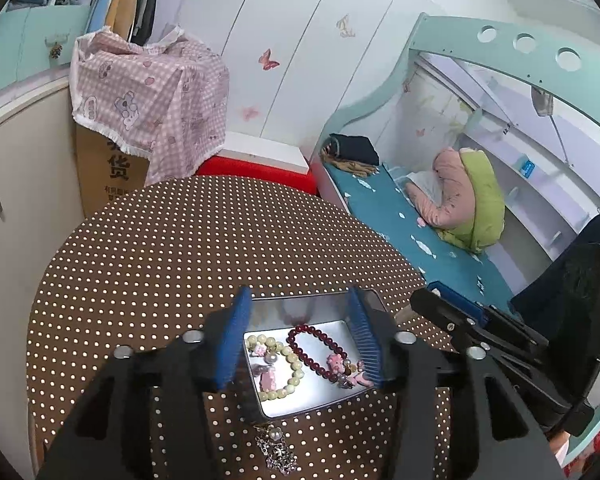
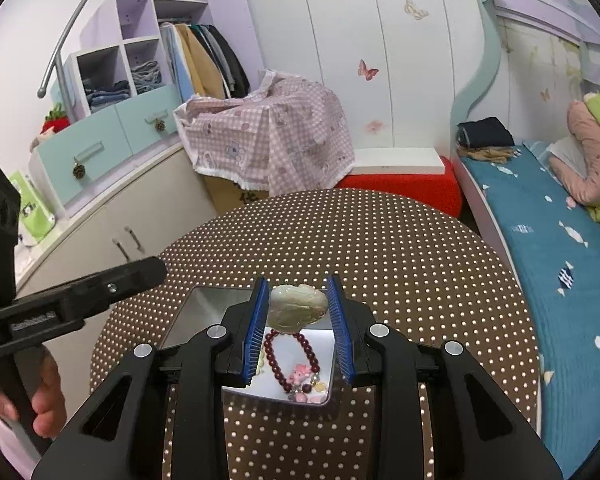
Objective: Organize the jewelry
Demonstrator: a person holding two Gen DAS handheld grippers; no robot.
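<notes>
Metal tin (image 1: 300, 312) partly hidden behind left tongs (image 1: 300, 336), standing apart.

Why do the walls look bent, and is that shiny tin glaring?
Left wrist view: the fisheye lens bows the white wardrobe doors and darkens the corners; the silver metal tin reflects soft light, its beads sharp. Right wrist view: same bowing; the tin's floor mirrors brightly.
</notes>
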